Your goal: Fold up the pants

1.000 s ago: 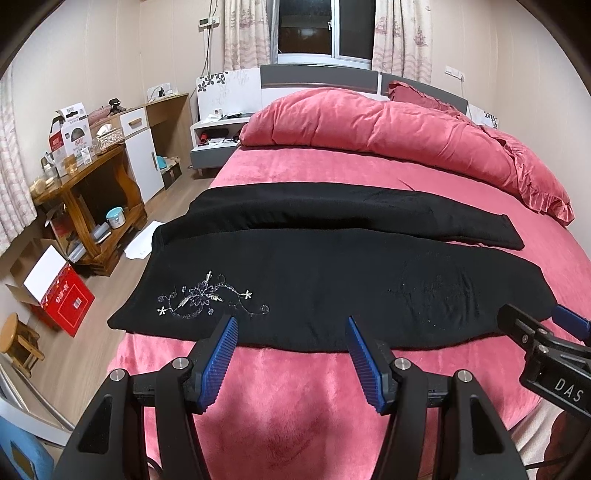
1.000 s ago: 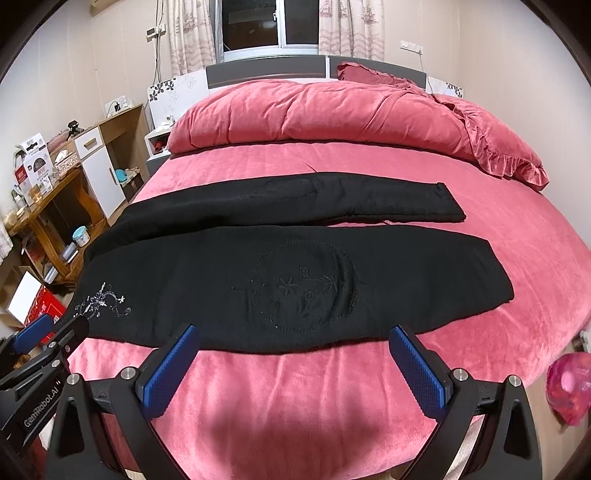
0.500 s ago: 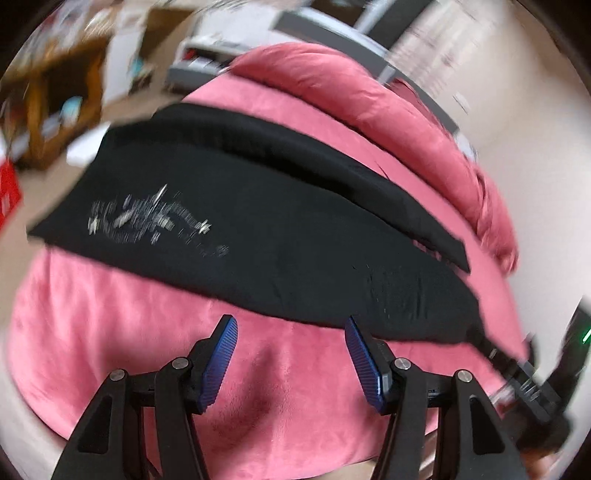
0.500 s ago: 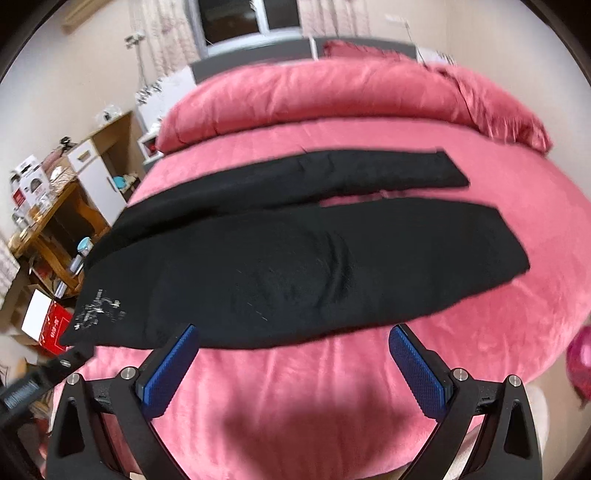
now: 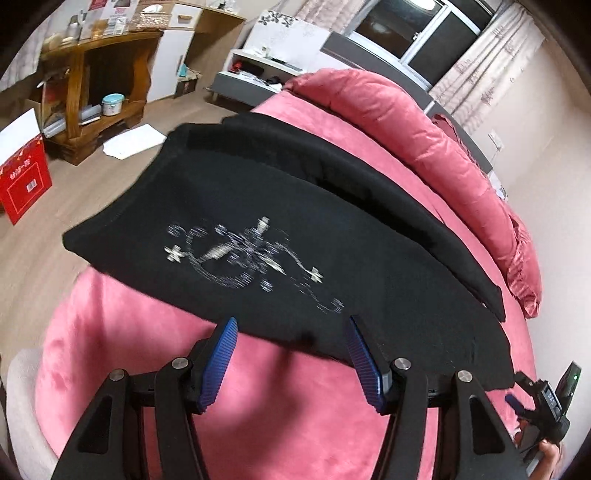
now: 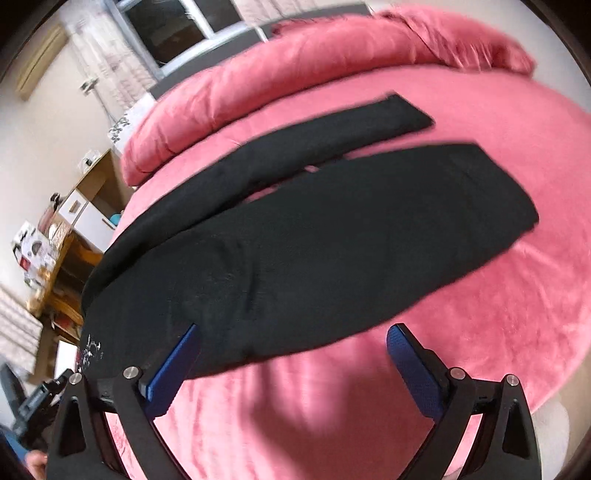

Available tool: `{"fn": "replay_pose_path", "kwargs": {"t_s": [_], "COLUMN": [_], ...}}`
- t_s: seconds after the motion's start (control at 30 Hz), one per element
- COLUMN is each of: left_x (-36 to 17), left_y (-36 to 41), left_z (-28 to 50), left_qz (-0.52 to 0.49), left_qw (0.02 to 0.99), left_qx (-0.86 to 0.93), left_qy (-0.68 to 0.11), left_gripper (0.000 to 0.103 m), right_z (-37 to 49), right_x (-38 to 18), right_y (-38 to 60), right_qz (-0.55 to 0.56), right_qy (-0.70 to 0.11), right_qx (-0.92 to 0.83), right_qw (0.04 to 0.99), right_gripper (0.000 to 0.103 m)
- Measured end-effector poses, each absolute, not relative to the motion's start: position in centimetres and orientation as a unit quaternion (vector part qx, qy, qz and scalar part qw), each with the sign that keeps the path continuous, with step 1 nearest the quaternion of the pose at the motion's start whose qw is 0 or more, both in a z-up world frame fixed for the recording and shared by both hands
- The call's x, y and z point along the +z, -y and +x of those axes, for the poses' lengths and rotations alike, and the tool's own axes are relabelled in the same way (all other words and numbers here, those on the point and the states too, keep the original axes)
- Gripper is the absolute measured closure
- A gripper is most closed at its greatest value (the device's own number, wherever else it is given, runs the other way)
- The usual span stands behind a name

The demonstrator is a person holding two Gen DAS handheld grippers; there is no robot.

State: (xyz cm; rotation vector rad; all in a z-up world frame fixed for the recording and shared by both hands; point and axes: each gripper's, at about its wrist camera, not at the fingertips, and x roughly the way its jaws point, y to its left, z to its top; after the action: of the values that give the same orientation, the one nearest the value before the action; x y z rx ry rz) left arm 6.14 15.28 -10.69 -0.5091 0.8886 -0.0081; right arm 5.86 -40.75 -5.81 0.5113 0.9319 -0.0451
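Black pants [image 5: 332, 236] lie flat across a pink bed [image 5: 280, 424], legs spread apart, with silver embroidery [image 5: 243, 258] on the near leg by the waist end. My left gripper [image 5: 291, 332] is open and empty, its blue pads at the pants' near edge below the embroidery. My right gripper [image 6: 295, 339] is open and empty at the near edge of the same leg [image 6: 314, 251], further toward the cuff. The far leg [image 6: 332, 136] lies behind. Each gripper shows at the edge of the other's view.
A pink duvet [image 5: 406, 122] is heaped at the head of the bed. A wooden desk [image 5: 92, 74], a red box [image 5: 22, 181] and papers [image 5: 133, 140] stand on the floor to the left. A window [image 5: 410, 33] is behind.
Both grippers have moved forward and down toward the near edge of the pants, tilting apart. The pants have not moved. Both stay open.
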Motion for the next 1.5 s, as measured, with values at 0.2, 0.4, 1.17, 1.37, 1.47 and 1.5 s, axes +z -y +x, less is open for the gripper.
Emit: {"fn": "replay_pose_path", "kwargs": {"t_s": [0.2,0.4,1.17,1.37,1.47,1.5], "left_x": [-12.2,-14.0,-15.4,-12.8,-11.4,-11.0], "left_y": [-18.3,-21.5,-24.1,-24.0,-23.6,-23.6], "left_z": [6.5,6.1,9.4,7.9,6.7,6.2], "left_qz": [-0.273,-0.341,-0.396,-0.378,-0.353,-0.351], "left_qw": [0.861,0.831,0.814,0.827,0.838,0.838], "left_qx": [0.035,0.068,0.078,0.052,0.036,0.03], "left_qy": [-0.428,-0.434,-0.418,-0.414,-0.415,-0.417], "left_gripper": [0.041,0.043,0.093,0.095,0.096,0.096], "right_z": [4.3,4.0,7.8,6.1,5.4,5.1], "right_x": [-9.1,-11.0,-12.7,-9.4,-8.1,-7.8], "right_y": [46.9,50.2,54.0,55.2,55.5,55.6], "right_qz": [0.409,0.479,0.507,0.5,0.489,0.488], "right_qy": [-0.409,-0.363,-0.342,-0.303,-0.302,-0.302], "right_qx": [-0.032,-0.033,-0.05,-0.051,-0.054,-0.055], "right_qw": [0.815,0.798,0.789,0.809,0.816,0.817], "right_gripper": [0.0,0.019,0.092,0.094,0.095,0.095]}}
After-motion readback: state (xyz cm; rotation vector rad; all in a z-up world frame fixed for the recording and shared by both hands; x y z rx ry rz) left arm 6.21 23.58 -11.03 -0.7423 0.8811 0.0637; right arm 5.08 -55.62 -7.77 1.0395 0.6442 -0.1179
